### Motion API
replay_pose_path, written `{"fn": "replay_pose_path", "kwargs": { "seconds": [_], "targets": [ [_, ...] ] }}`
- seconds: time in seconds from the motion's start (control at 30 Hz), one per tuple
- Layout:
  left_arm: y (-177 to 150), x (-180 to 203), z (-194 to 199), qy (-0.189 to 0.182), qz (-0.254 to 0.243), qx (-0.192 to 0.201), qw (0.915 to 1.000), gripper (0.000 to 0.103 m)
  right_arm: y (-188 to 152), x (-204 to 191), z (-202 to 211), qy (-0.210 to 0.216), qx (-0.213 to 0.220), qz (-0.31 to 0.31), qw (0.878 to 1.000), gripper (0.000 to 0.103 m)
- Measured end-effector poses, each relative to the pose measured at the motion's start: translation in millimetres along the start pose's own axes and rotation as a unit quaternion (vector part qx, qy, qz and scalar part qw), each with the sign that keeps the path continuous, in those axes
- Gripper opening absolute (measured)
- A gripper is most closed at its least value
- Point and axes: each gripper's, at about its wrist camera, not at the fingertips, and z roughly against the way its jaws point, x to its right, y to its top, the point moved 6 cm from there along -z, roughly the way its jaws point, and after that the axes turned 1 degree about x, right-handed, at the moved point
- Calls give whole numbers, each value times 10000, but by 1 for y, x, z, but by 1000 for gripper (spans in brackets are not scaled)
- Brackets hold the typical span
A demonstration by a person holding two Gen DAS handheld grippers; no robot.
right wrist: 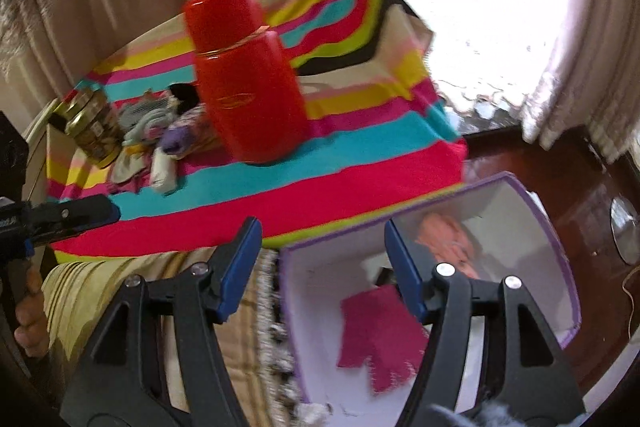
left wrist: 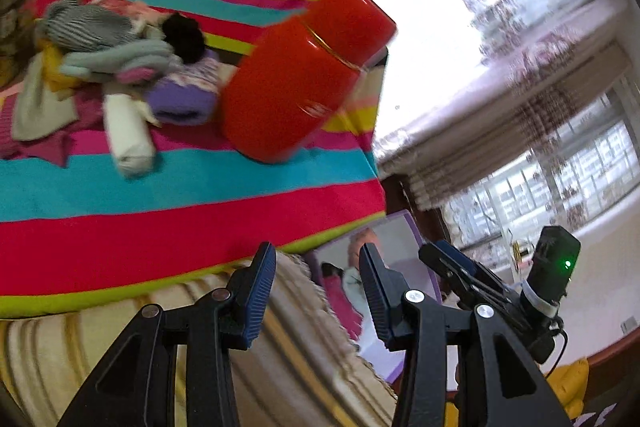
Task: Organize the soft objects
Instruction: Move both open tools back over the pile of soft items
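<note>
A pile of soft clothes (left wrist: 120, 67) lies on the striped table cover, left of a red flask (left wrist: 304, 71); the pile also shows in the right wrist view (right wrist: 160, 139). A purple-edged white box (right wrist: 532, 239) stands beside the table and holds a magenta cloth (right wrist: 380, 335) and an orange soft item (right wrist: 448, 239). My left gripper (left wrist: 318, 291) is open and empty above the table's near edge. My right gripper (right wrist: 322, 267) is open and empty over the box's left rim. The right gripper also shows in the left wrist view (left wrist: 472, 271).
The red flask (right wrist: 248, 83) stands mid-table. A glass jar with a gold lid (right wrist: 90, 129) stands at the table's left. The striped cover (left wrist: 180, 211) hangs over a beige fringed cloth (left wrist: 280, 347). Curtains and a bright window are behind. Dark wooden floor (right wrist: 560, 187) lies right of the box.
</note>
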Motion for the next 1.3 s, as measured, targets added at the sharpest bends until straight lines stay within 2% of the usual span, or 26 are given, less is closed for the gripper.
{"fn": "replay_pose_path", "kwargs": {
  "seconds": [0.37,0.63,0.77,1.0,1.3],
  "targets": [
    [23,-58,38,293,453,529,9971,45,20,-98,-27,539,-32,870,9947,68],
    [37,-92,64,415,738,874,9926,45,39,-159,-53,778,0,1400,9871,72],
    [47,-109,77,510,879,1065,9891,45,50,-184,-65,863,105,1670,9821,76],
    [76,-145,94,623,1197,1477,9798,45,73,-203,-98,982,110,1536,9832,79],
    [124,-200,83,576,1955,1639,9652,45,89,-222,-136,1117,7,1349,9845,80]
  ]
}}
